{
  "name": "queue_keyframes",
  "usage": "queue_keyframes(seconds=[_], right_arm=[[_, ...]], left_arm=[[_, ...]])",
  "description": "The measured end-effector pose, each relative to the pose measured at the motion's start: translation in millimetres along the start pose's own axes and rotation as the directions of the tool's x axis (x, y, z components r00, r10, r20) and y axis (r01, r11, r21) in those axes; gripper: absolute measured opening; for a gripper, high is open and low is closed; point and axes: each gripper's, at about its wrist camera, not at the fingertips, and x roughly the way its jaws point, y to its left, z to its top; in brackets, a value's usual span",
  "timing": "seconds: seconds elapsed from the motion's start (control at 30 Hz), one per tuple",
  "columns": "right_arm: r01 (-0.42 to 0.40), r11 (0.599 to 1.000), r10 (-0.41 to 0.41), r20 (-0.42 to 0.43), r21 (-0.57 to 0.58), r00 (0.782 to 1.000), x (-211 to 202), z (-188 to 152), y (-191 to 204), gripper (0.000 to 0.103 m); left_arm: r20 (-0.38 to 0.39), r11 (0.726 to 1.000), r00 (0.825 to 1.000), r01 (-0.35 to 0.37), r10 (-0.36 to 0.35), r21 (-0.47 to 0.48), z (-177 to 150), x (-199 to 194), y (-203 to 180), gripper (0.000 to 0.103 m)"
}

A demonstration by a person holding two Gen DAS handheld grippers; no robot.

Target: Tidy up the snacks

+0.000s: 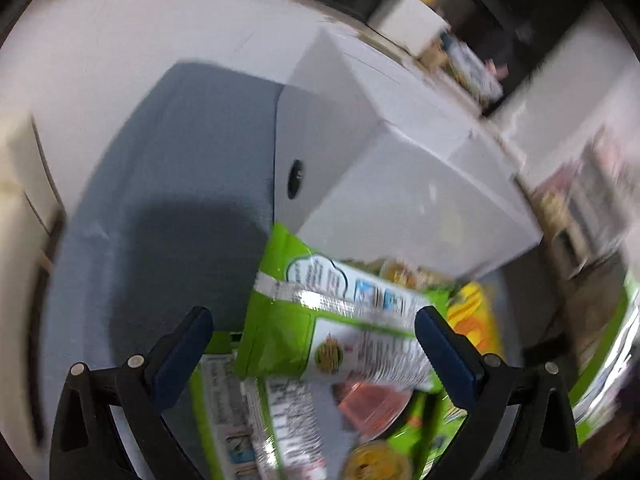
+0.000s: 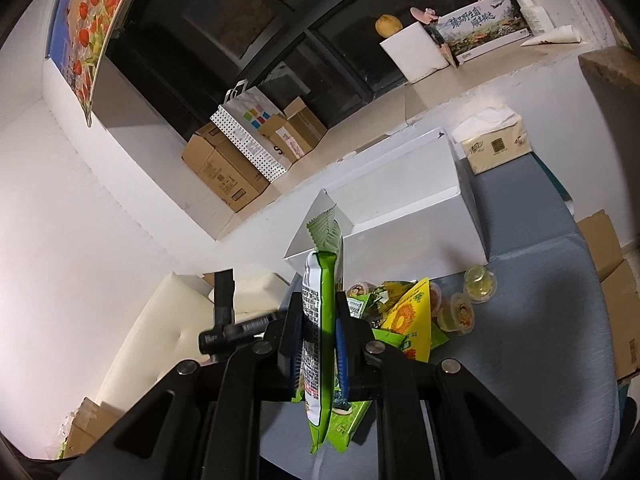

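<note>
My left wrist view is smeared with motion blur, worst toward three o'clock; the right is sharp, lamp glare at twelve, edges bowed and dark.

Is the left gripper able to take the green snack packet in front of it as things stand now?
Probably yes. The left gripper is open, and the green snack packet lies on top of the pile between its fingers, with nothing covering it. The view is blurred, so contact is unclear.
</note>
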Motion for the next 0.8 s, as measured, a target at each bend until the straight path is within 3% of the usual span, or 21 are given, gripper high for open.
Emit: queue_keyframes(seconds=[0.1,0.2,0.27,0.3,0.33,0.37,0.43,0.53,0.63,0.8], right_arm=[[-0.004,1.0,0.004,0.004,0.001,1.0,-1.5,-0.5,0.8,0.014],[-0.002,1.0,0.001,0.007,0.008,1.0,-1.6,0.2,-1.6,0.014],[-0.002,1.0,0.002,0.005,0.011,1.0,-1.3,-0.6,-1.6,0.014],[-0.003,1.0,0.003,0.006,0.009,1.0,-1.4,-1.4,-0.6,0.014],[-0.004,1.0,0.004,0.006,0.008,1.0,-1.3,-1.8,0.1,0.014],[-0.005,1.0,0.005,0.006,0.009,1.0,-1.1,-1.9,0.4,0.014],[-0.003,1.0,0.003,0.003,0.007,1.0,0.5,-2.2,1.1,0.014],[-0.002,1.0,0.002,0.0,0.005,1.0,1.1,-3.1,2.2,0.014],[-0.004,1.0,0.004,0.001,0.005,1.0,1.1,-3.1,2.5,0.014],[-0.01,1.0,0.01,0.001,0.003,1.0,3.5,-3.9,3.2,0.014]], left_arm=[[-0.01,0.989,0.997,0.073,-0.075,-0.131,0.7,4.3,18.1,0.103],[0.027,0.98,0.991,0.133,-0.131,-0.145,-4.8,-3.9,20.5,0.102],[0.037,0.979,0.991,0.136,-0.131,-0.153,-6.6,-7.7,21.9,0.099],[0.038,0.978,0.991,0.131,-0.127,-0.162,-5.5,-13.0,25.9,0.079],[0.024,0.977,0.991,0.132,-0.13,-0.17,-10.0,-14.8,28.1,0.047],[0.007,0.977,0.992,0.122,-0.122,-0.177,-13.9,-15.0,28.1,0.038],[0.011,0.972,0.988,0.154,-0.154,-0.177,-20.4,-23.6,33.3,0.034],[0.09,0.986,0.99,0.119,-0.109,-0.115,-26.4,-39.4,24.7,0.027],[0.137,0.979,0.978,0.17,-0.154,-0.11,-33.0,-55.4,21.5,0.019],[0.179,0.98,0.967,0.191,-0.179,-0.054,-28.2,-83.4,2.3,0.016]])
